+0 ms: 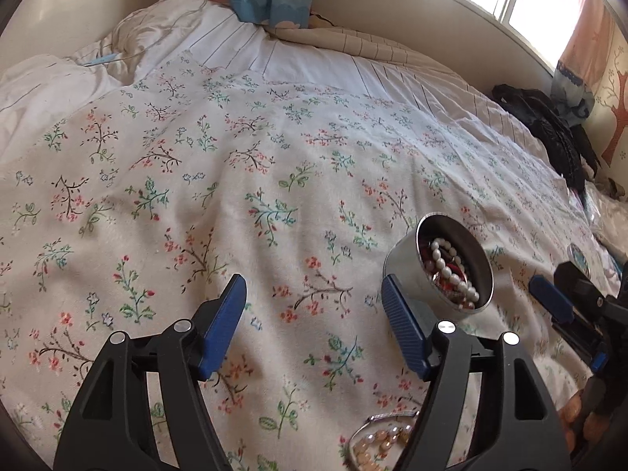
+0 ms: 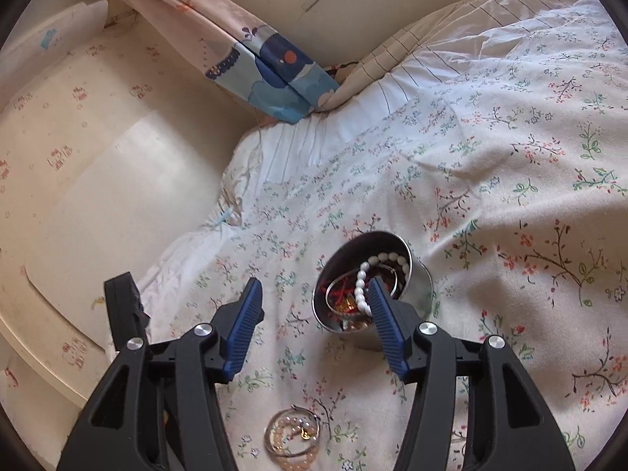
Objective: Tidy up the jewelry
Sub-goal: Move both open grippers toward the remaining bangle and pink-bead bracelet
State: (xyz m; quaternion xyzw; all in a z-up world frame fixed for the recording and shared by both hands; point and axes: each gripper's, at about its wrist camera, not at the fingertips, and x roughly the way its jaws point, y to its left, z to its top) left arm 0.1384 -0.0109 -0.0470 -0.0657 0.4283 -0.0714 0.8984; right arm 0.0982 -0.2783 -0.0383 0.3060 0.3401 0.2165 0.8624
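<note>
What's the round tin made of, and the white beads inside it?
The tin looks like bare metal, brushed or satin: its grey wall shows soft highlights and the inside is dark and reflective. The beads look like glossy pearls, real or plastic I cannot tell: smooth, white, each with a small shine.

**Cloth, metal and plastic on the bed**

The bedspread (image 1: pixel 274 180) is soft matt cloth with a flower print, lightly creased. At 4 o'clock in the left view stands a tin (image 1: pixel 400 263) of smooth brushed metal, dully shining, with glossy pearl beads (image 1: pixel 443 265) inside. The gripper fingers (image 2: pixel 243 322) carry ribbed matt blue plastic pads on smooth black plastic.
</note>
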